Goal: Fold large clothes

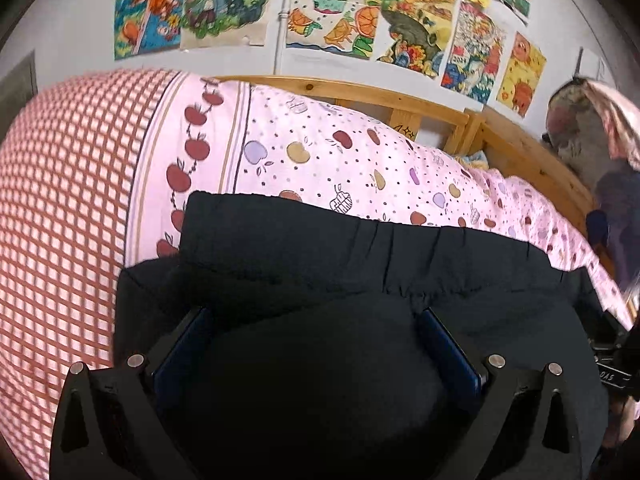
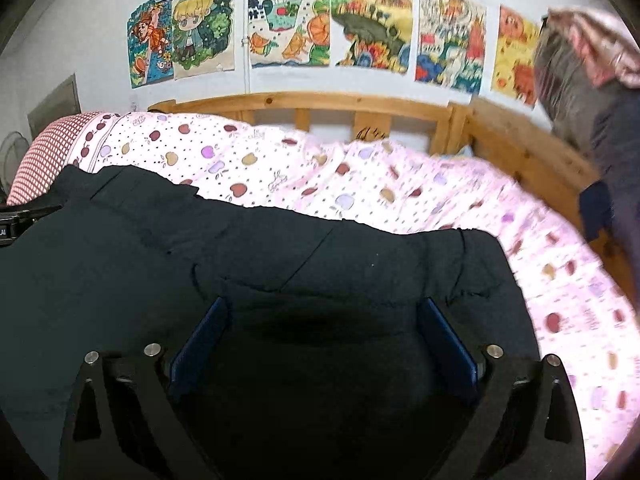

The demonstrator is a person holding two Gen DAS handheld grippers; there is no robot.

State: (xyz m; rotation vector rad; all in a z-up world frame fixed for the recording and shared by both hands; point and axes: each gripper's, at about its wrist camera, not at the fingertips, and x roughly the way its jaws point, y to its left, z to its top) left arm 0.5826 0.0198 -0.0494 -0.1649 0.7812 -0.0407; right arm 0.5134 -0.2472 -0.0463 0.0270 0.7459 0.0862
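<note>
1. Jaws of the left gripper (image 1: 316, 344) stand wide apart, blue pads (image 1: 182, 350) on either side of a bulge of the black garment (image 1: 360, 256). Whether the pads press into the cloth or only flank it, I cannot tell.
2. Jaws of the right gripper (image 2: 320, 340) are spread wide too, with the same black garment (image 2: 280, 256) heaped between the blue pads (image 2: 448, 344); the fabric there is dark and shadowed, and I cannot tell whether the pads touch it.
3. Both grippers point downward onto the garment, which lies across the near part of the bed, bulky and puffy, with a gathered seam along its far edge in the left wrist view.
4. Beneath it is a pink bedcover (image 1: 360, 160) printed with apples and dots; a band of red apples and a red-and-white checked section (image 1: 68, 184) lie to the left.
5. Beyond the cover runs a wooden bed frame (image 2: 320, 102) with slats.
6. Above it, colourful drawings (image 2: 372, 24) are stuck on the white wall.
7. At the far right hangs a blurred bundle of grey and pink fabric (image 2: 584, 56).
</note>
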